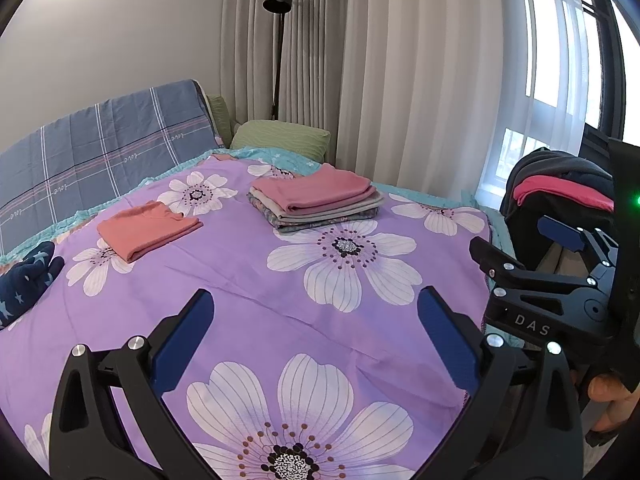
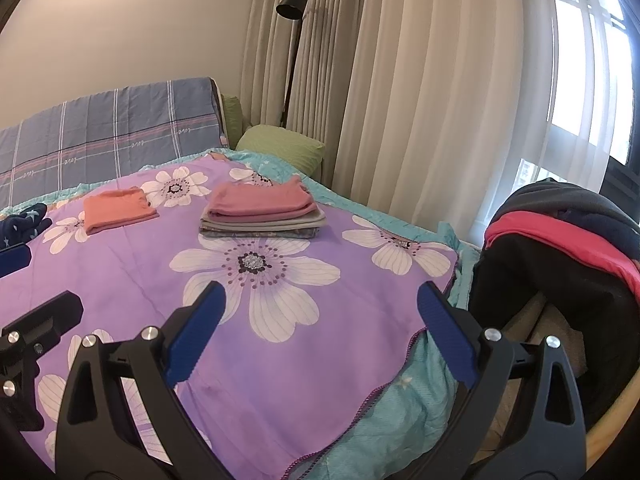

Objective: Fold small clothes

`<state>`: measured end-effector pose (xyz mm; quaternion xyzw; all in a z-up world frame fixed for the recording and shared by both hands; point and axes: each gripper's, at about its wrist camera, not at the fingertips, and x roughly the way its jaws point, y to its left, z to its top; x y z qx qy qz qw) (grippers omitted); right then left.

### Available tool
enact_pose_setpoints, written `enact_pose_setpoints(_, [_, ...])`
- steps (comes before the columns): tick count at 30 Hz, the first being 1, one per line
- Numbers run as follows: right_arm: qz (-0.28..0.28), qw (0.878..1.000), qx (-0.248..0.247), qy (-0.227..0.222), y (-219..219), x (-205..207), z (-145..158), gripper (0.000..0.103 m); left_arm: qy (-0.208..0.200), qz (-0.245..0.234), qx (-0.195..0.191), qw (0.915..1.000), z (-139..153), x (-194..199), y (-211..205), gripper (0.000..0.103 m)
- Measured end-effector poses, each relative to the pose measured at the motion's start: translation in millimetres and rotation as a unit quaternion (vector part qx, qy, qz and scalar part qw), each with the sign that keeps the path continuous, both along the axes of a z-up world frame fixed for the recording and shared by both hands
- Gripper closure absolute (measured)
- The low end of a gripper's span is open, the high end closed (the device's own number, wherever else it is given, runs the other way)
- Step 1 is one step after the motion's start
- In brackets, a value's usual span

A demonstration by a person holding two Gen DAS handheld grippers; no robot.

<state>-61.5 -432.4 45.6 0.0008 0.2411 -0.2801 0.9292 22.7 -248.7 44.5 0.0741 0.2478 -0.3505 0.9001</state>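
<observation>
Left gripper (image 1: pixel 316 320): jaws wide apart, empty, above the purple floral cover (image 1: pixel 248 280). Right gripper (image 2: pixel 320 320): jaws wide apart, empty, near the cover's right edge. Stack (image 1: pixel 320 200) of folded clothes, pink piece on top: far middle of the cover. Folded orange garment (image 1: pixel 146 230): left of the stack, apart from it. Navy star-print cloth (image 1: pixel 26 276): left edge. Heap of dark and pink clothes (image 2: pixel 560 232): off the bed, right. Green pillow (image 1: pixel 280 136): by the curtain (image 1: pixel 400 80).

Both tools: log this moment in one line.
left tool open, empty | right tool open, empty | folded stack on bed | orange garment folded | unfolded clothes in basket
</observation>
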Motion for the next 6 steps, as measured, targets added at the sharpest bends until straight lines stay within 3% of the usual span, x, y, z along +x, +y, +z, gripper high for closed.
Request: enact_pose_setpoints(6, [0.000, 1.000, -0.001, 0.001, 0.0, 1.5, -0.6, 0.005, 0.002, -0.002, 0.000, 1.0000, -0.4, 0.5, -0.3, 0.001])
